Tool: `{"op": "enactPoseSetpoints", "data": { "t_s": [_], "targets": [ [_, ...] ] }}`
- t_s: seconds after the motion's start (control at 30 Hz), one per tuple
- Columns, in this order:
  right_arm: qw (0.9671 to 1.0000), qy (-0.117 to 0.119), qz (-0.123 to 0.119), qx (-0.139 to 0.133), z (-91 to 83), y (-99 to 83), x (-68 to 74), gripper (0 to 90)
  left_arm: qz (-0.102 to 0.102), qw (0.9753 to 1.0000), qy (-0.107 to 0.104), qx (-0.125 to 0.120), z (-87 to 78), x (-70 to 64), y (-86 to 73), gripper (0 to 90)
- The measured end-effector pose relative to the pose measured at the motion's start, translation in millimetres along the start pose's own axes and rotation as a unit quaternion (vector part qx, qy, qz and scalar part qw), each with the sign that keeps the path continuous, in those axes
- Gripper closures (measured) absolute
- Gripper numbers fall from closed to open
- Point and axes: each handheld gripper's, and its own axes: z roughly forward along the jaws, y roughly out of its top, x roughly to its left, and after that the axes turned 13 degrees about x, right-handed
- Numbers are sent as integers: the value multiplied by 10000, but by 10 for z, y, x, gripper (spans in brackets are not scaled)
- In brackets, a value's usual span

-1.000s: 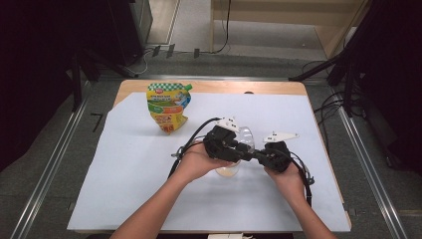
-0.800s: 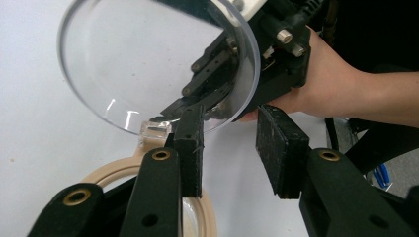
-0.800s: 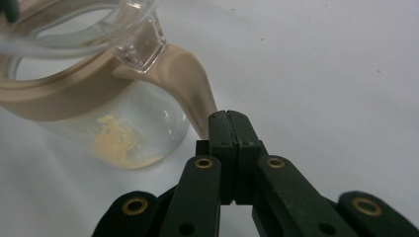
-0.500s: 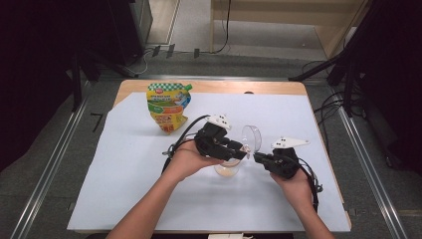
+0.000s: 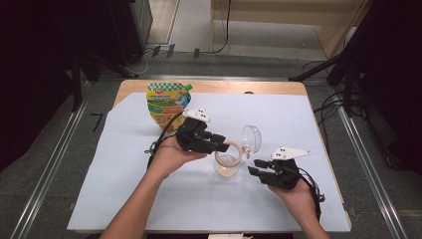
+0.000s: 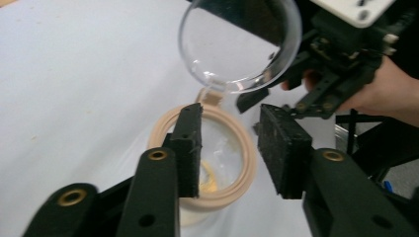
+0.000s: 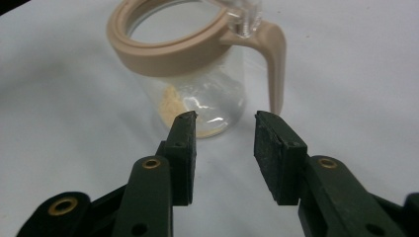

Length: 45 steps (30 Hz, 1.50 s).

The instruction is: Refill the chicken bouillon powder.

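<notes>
Lab recording bay: white-covered table (image 5: 124, 164), floor rails (image 5: 59, 144), cables (image 5: 326, 107), dark tripods (image 5: 343, 74).

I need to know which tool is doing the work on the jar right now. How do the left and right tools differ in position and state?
The left tool reaches over the jar, its jaws straddling the beige rim; the right tool sits beside the jar, apart from it. In the high view the left tool is raised to rim level, while the right tool lies lower, aimed at the jar's glass body. Both are open and hold nothing. The clear lid stands flipped up.
</notes>
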Motion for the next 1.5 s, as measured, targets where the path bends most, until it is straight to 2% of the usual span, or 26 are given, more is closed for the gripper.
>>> {"op": "enactPoseSetpoints", "data": {
  "t_s": [0.07,0.13,0.23,0.33,0.43,0.53,0.63,0.73,0.8,0.97,1.2,1.27,1.37,1.4,1.43,1.5],
  "targets": [
    [10000,52,-26,-10,-1,-8,40,599,-140,9999,-2,22,-42,51,-33,563],
    [9999,113,-85,-13,7,-13,77,593,-162,9998,128,-56,-100,80,-66,556],
    [9997,159,-168,30,30,-8,133,578,-232,9995,55,-186,-198,140,-120,564],
    [9994,228,-234,71,61,8,176,565,-441,9988,63,-198,-271,222,-178,525],
    [9991,278,-294,100,94,22,201,564,-535,9983,180,-169,-331,280,-244,504],
    [9988,325,-353,132,122,39,232,563,-607,9975,277,-249,-414,322,-312,496],
    [9982,363,-442,164,144,54,263,560,-611,9963,546,-241,-499,355,-379,424],
    [9978,399,-498,183,168,69,290,555,-699,9956,580,-234,-570,401,-439,430],
    [9973,439,-559,198,183,79,307,555,-734,9955,525,-300,-623,434,-487,431],
    [9959,545,-693,208,209,106,373,548,-864,9933,677,-366,-760,517,-606,421],
    [9937,658,-859,279,278,140,438,538,-1172,9897,670,-486,-908,684,-805,415],
    [9934,688,-870,307,288,147,454,537,-1315,9876,694,-500,-941,745,-860,410],
    [9926,721,-927,312,308,158,470,534,-1550,9858,524,-386,-951,841,-931,378],
    [9925,719,-939,316,312,159,473,534,-1623,9843,602,-336,-948,874,-956,377],
    [9924,725,-935,335,317,162,481,533,-1624,9839,653,-346,-948,892,-973,377],
    [9920,740,-962,352,326,164,488,532,-1708,9824,646,-398,-961,952,-1010,376]
  ]
}}
